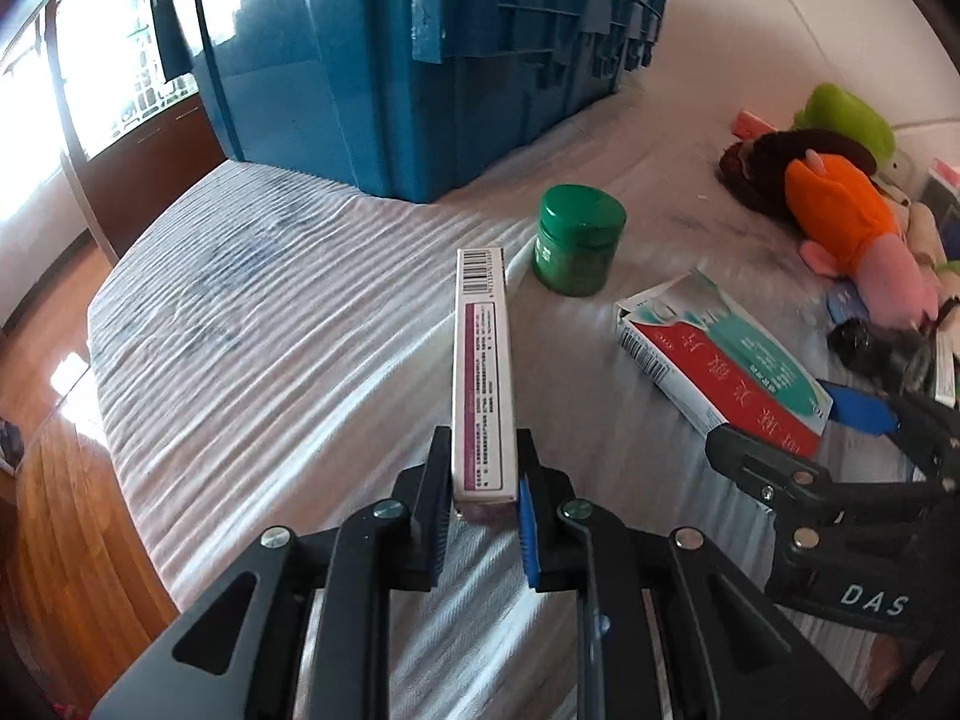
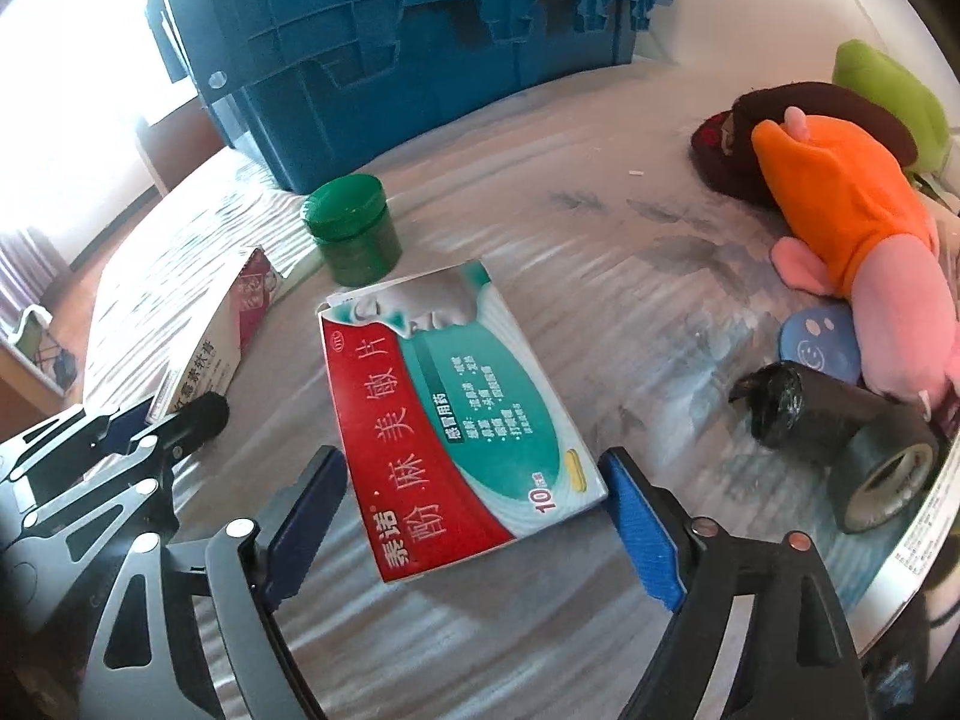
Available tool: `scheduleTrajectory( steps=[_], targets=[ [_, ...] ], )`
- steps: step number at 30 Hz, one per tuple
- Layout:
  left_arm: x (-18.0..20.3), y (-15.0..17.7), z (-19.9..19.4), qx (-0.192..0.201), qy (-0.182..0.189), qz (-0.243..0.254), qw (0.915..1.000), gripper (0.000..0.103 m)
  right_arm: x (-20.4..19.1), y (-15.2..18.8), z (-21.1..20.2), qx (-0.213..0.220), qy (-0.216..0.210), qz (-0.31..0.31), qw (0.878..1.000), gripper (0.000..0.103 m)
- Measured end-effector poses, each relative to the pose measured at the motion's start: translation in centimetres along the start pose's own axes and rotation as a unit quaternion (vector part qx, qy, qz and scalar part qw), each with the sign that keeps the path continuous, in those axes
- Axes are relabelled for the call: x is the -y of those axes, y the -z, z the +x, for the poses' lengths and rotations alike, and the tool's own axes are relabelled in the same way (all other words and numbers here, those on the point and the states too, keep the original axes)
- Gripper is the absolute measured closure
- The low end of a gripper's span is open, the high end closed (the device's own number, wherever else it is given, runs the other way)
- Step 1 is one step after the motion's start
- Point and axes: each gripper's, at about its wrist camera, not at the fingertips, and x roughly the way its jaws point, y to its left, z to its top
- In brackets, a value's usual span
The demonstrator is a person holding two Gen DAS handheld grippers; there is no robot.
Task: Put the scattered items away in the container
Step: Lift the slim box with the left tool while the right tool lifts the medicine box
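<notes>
Looking along the left hand-held gripper (image 1: pixel 483 483), we found its jaws clamped on the near end of a slim white carton (image 1: pixel 483 372), which stood on its narrow edge and ran straight away from the camera, its barcode at the far end. The black pad pressed one long face and the blue pad the other. The carton's far part lay over the white ribbed cloth (image 1: pixel 270 312) that covered the worktop; whether it rested on the cloth or was lifted clear we could not tell.

The right hand-held gripper (image 2: pixel 477 513) had its jaws set wide apart, one on each side of the near end of a red and teal medicine box (image 2: pixel 456 420) lying flat on the cloth. The blue pad on the right stood just beside the box's corner; we could not tell if it touched. The dark pad on the left stood apart from the box's edge.

Beyond both boxes a green jar (image 1: pixel 577 240) with a screw lid stood upright, near the corner of the blue crate (image 1: pixel 420 60), which sat at the far side of the cloth. Off to the right lay a heap of plush toys (image 2: pixel 840 222), a black bundle (image 2: pixel 780 414), a roll of dark tape (image 2: pixel 888 480) and a blue smiley disc (image 2: pixel 816 342).
</notes>
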Motion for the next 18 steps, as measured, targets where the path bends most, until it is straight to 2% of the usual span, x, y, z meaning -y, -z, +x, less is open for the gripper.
scheduleTrajectory(
  steps=[3, 6, 9, 10, 11, 14, 16, 17, 18],
  targets=[
    [-0.1, -1.0, 0.2, -0.006, -0.002, -0.004, 1.0, 0.085, 0.3, -0.8, -0.4, 0.012, -0.004, -0.004, 1.0, 0.014],
    [-0.2, -2.0, 0.9, -0.007, 0.002, -0.011, 0.9999, 0.084, 0.2, -1.5, -0.2, 0.009, -0.007, -0.008, 1.0, 0.001],
    [-0.1, -2.8, 2.0, -0.012, -0.007, -0.004, 0.9999, 0.08, 0.0, -1.4, 1.0, -0.011, -0.002, -0.013, 1.0, 0.001],
    [0.0, -2.9, 2.1, -0.011, -0.014, 0.001, 0.9998, 0.078, 0.0, -1.2, 1.4, -0.015, 0.004, -0.013, 1.0, 0.002],
    [0.1, -2.9, 2.1, -0.007, -0.018, 0.005, 0.9998, 0.077, -0.2, -1.0, 1.5, -0.013, 0.013, -0.018, 1.0, 0.007],
    [-0.3, -2.6, 1.9, 0.001, -0.008, 0.002, 1.0, 0.077, -0.4, -0.8, 1.3, -0.007, 0.036, -0.019, 0.999, 0.019],
    [-0.5, -2.4, 1.7, 0.002, -0.005, -0.002, 1.0, 0.079, -0.3, -0.9, 1.3, -0.01, 0.033, -0.018, 0.999, 0.02],
    [-0.4, -2.3, 1.6, 0.002, -0.007, 0.0, 1.0, 0.085, -0.5, -1.0, 1.3, -0.014, 0.037, -0.022, 0.999, 0.02],
    [-0.3, -2.2, 1.4, 0.003, -0.011, 0.006, 0.9999, 0.085, -0.6, -1.0, 1.4, -0.015, 0.038, -0.022, 0.999, 0.02]
  ],
)
